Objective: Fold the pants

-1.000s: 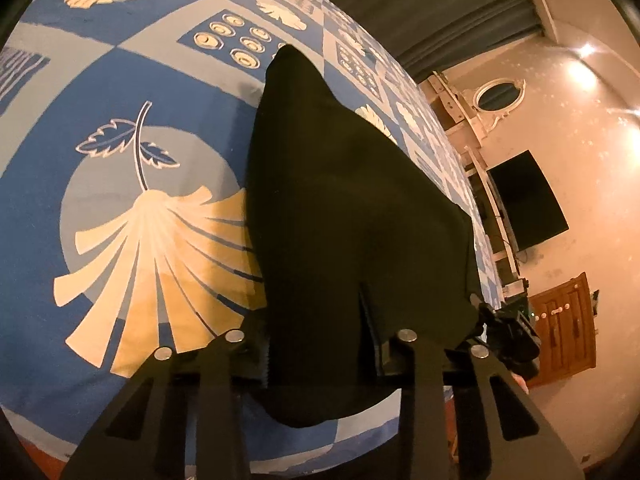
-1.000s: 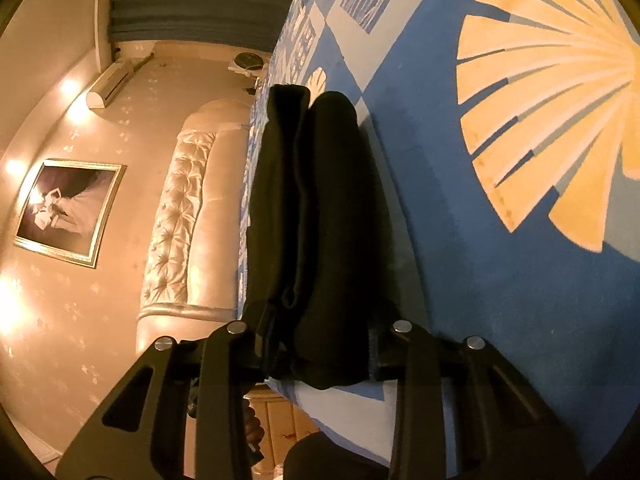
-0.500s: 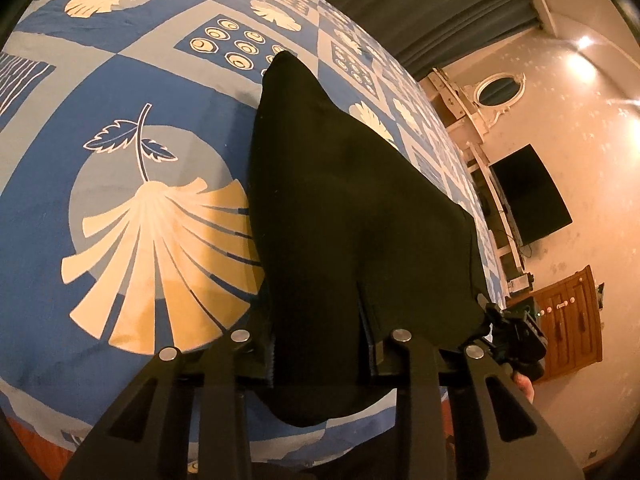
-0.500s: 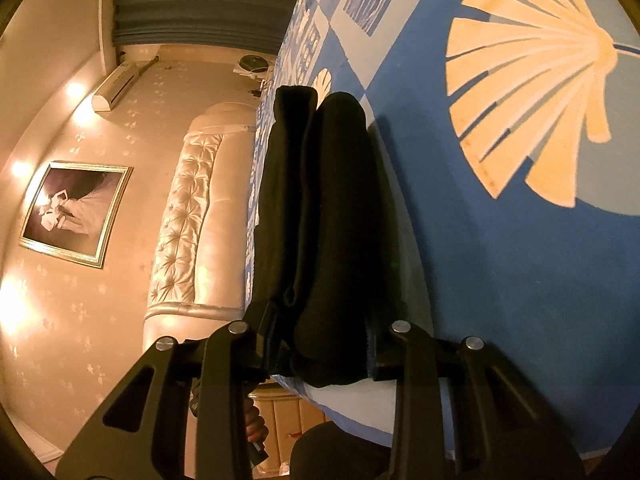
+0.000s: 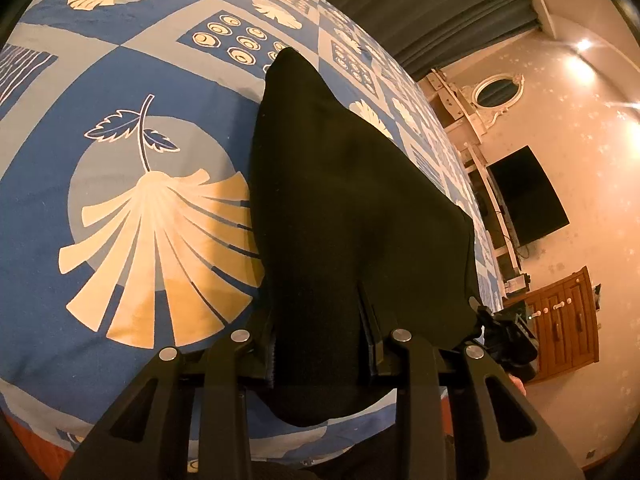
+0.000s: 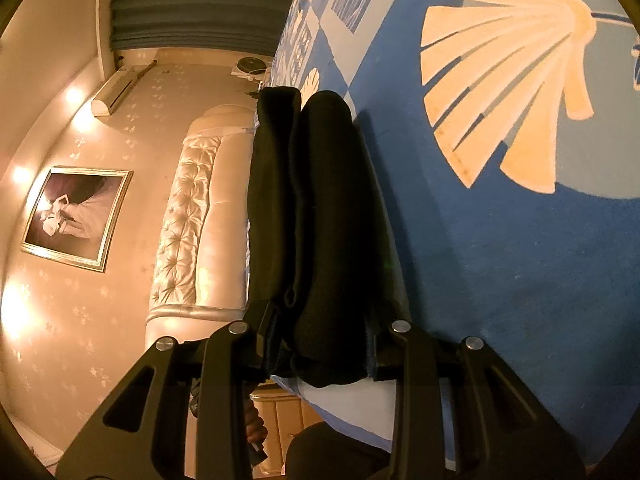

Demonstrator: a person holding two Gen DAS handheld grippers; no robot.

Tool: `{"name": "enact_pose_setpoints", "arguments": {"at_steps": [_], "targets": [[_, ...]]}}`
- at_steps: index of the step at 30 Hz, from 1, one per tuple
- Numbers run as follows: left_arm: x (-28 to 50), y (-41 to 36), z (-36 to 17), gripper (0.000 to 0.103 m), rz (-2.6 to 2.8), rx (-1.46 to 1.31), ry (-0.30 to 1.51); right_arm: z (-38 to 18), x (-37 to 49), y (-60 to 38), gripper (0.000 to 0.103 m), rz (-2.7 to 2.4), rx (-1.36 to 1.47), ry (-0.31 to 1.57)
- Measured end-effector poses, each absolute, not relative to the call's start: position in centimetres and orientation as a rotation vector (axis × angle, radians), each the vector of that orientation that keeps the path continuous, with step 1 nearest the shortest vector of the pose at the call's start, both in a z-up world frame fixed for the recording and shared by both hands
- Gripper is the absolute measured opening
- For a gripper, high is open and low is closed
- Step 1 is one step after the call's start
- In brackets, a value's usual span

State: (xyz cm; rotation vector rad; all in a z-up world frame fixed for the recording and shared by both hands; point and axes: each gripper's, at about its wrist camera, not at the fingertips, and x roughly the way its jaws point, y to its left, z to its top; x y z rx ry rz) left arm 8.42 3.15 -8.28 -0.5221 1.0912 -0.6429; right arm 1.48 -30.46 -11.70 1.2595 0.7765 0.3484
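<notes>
The black pants are folded into a thick dark bundle, held just above the blue patterned bedspread near its front edge. My left gripper is shut on one near corner of the bundle. My right gripper is shut on the other near corner, where the folded layers of the pants show edge-on. The right gripper also shows at the far corner in the left wrist view. Fingertips are hidden in the cloth.
The bedspread has large cream leaf prints. A tufted headboard and a framed picture are on one side. A wall TV and a wooden cabinet are on the other.
Both grippers have drawn back slightly with the pants still held; the bed pattern has shifted in both views. The grips are unchanged.
</notes>
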Motion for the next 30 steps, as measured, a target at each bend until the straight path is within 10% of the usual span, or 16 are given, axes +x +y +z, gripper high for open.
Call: {"name": "enact_pose_setpoints", "arguments": {"at_steps": [12, 30], "targets": [[8.3, 3.6, -8.7, 0.033, -0.652, -0.550, 1.096, -12.5, 1.3, -30.8, 0.031, 0.367, 1.269, 0.768], [8.7, 5.1, -9.7, 0.072, -0.710, -0.651, 1.138, -13.3, 0.3, -33.4, 0.036, 0.391, 1.332, 0.811]]}}
